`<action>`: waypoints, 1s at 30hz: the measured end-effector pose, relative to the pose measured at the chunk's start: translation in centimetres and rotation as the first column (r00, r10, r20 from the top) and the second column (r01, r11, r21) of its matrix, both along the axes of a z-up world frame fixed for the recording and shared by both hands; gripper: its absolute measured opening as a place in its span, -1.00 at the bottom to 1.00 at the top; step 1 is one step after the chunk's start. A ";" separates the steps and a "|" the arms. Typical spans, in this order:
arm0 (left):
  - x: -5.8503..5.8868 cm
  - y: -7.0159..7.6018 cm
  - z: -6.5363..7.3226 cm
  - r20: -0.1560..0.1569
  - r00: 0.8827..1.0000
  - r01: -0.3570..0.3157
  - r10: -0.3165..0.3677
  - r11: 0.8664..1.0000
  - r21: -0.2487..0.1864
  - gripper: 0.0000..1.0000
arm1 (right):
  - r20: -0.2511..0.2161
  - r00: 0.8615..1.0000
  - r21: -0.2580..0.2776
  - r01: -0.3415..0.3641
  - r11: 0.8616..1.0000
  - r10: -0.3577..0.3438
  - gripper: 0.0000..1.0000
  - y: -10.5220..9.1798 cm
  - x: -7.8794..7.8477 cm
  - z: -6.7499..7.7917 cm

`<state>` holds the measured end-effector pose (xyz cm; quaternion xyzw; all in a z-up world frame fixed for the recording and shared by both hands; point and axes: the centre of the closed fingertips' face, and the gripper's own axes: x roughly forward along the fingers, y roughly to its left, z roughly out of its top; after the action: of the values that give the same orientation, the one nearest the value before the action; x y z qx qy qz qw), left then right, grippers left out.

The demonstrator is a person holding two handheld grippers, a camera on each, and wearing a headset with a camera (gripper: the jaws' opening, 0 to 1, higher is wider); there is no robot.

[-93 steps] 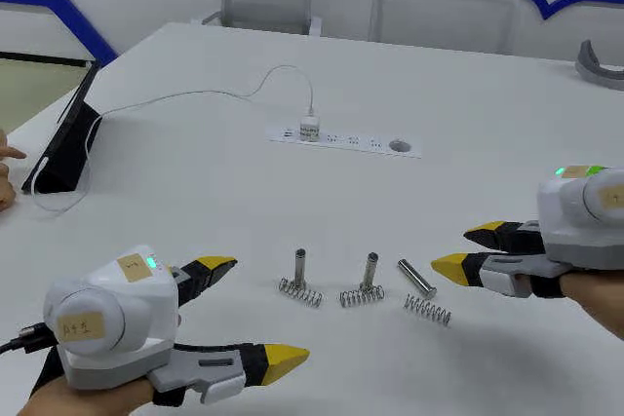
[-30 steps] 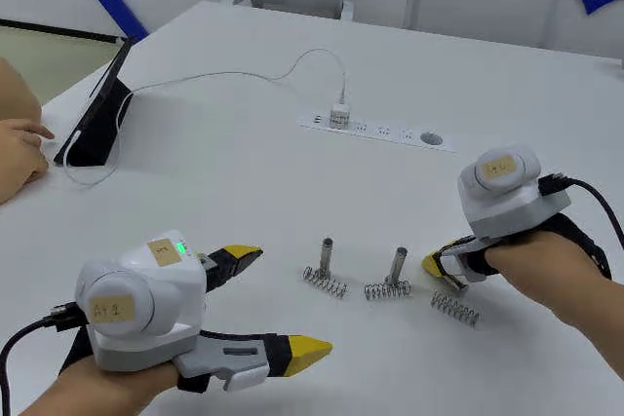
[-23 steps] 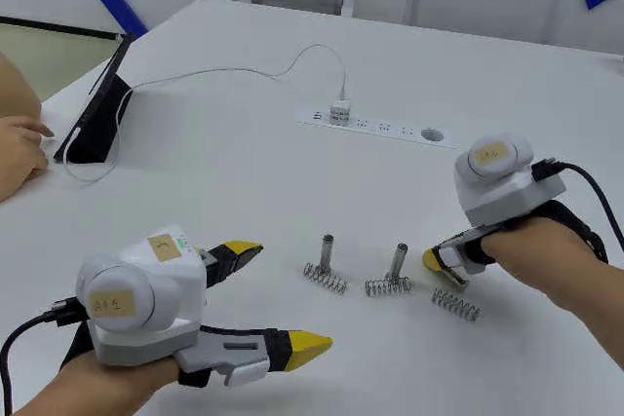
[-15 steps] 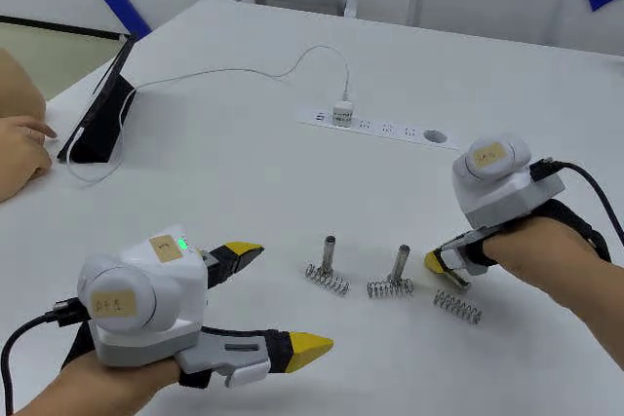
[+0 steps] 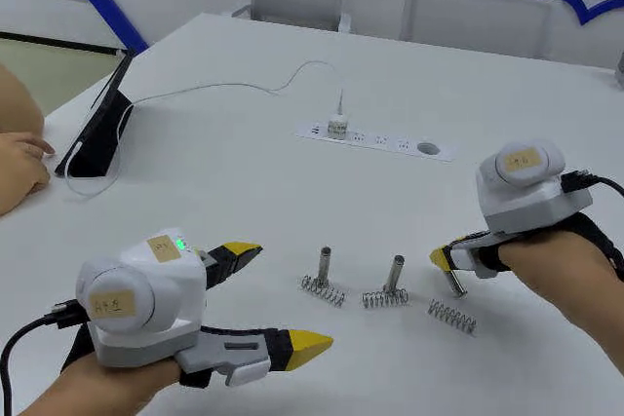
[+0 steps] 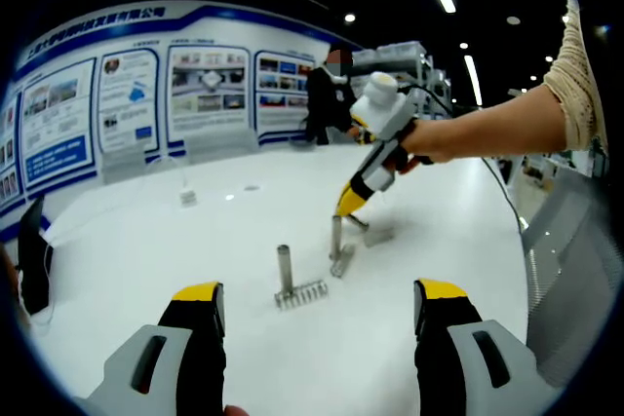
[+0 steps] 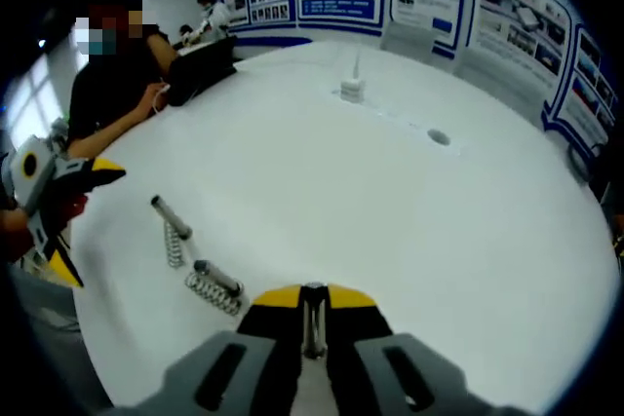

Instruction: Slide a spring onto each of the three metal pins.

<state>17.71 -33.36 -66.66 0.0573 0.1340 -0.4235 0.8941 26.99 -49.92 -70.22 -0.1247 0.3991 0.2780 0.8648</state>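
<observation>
In the head view, the left gripper [image 5: 275, 297] hovers low at the near left of the white table [image 5: 224, 182], its two yellow-tipped fingers spread wide with nothing between them. The right gripper [image 5: 444, 260] sits at the right, tips pointing down and pinched onto the third pin [image 5: 454, 283], which slants below them with its lower end at or just above the table; I cannot tell whether it touches. The left pin [image 5: 324, 265] and the middle pin [image 5: 395, 273] stand upright side by side between the two grippers. A left spring [image 5: 323, 290] and a middle spring [image 5: 385, 298] each lie flat against the foot of their pin. The right spring [image 5: 451, 316] lies apart on the table, just beside the held pin. Farther back are a power strip [image 5: 375, 141] with a charger [image 5: 337, 127] plugged in, a cable [image 5: 214, 91] and a dark tablet [image 5: 97, 129].

In the left gripper view, the left gripper's [image 6: 319, 291] fingers rise far apart, framing the left pin [image 6: 285, 270] with its spring [image 6: 300, 292] at the base. The middle pin [image 6: 335, 238] stands behind it. The right gripper [image 6: 351, 202] reaches down just beyond, its tips drawn together.

In the right gripper view, the right gripper's [image 7: 312, 299] fingers are drawn close together on the third pin [image 7: 312, 326], which runs straight up between the yellow tips. The other two pins and their springs lie off to the left, with the left gripper [image 7: 68, 187] beyond them at the edge
</observation>
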 end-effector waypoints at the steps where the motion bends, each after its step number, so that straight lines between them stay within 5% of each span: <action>1: 0.0 0.0 0.1 0.001 1.000 0.001 -0.001 1.000 -0.001 0.62 | 0.005 1.000 0.001 0.000 1.000 0.000 -0.82 0.0 -0.1 0.2; 30: -1.1 -0.1 1.0 0.026 1.000 -0.009 0.008 1.000 0.016 0.63 | 0.098 0.995 0.053 -0.012 0.999 0.007 -0.81 -1.2 -3.3 1.2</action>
<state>16.65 -33.43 -65.71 0.0693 0.1261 -0.4179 0.8970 23.71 -51.15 -69.03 -0.1169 0.3481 0.2864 0.8850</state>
